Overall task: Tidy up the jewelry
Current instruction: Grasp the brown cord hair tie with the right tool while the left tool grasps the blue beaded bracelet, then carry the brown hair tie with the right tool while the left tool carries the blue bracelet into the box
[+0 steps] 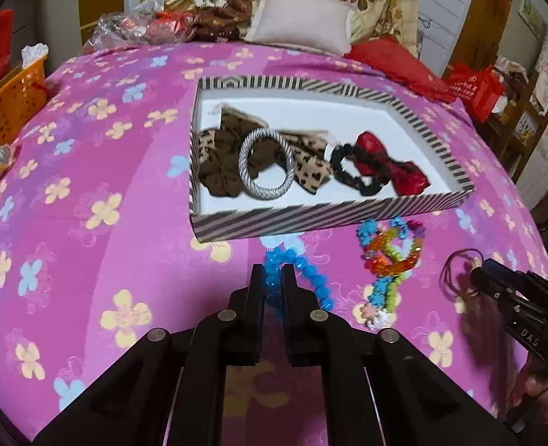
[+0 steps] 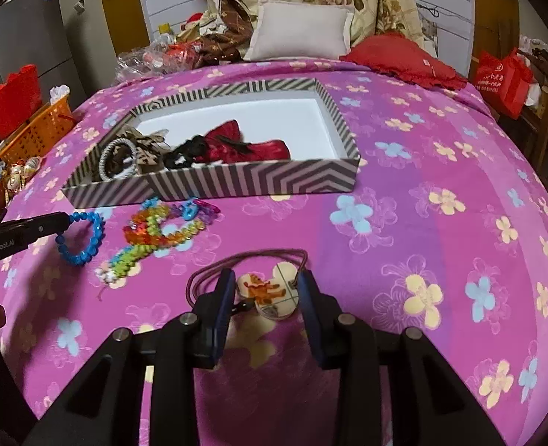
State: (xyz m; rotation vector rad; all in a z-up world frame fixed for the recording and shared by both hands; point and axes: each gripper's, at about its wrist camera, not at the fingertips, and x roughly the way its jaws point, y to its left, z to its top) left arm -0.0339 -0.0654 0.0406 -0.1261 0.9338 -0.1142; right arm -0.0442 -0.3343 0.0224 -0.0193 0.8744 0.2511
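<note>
Two black grippers work over a pink flowered bedspread [image 1: 88,186]. One striped box [image 1: 311,219] lies on it, holding five things: a brown scrunchie [image 1: 218,171], a silver sparkly bangle [image 1: 266,163], a spotted bow [image 1: 311,167], a black frilly band [image 1: 352,171] and a shiny red bow [image 1: 389,167]. The left gripper [image 1: 273,278] is pressed together, pinching a blue bead bracelet [image 1: 311,278] in front of the box. Beside it lies a heap of rainbow bead bracelets [image 1: 389,256]; I cannot count them. Only the right wrist view shows a mouse-shaped charm [image 2: 270,290] on a thin brown cord [image 2: 251,256], between the right gripper's [image 2: 266,290] part-spread fingers; whether they touch it, I cannot tell.
</note>
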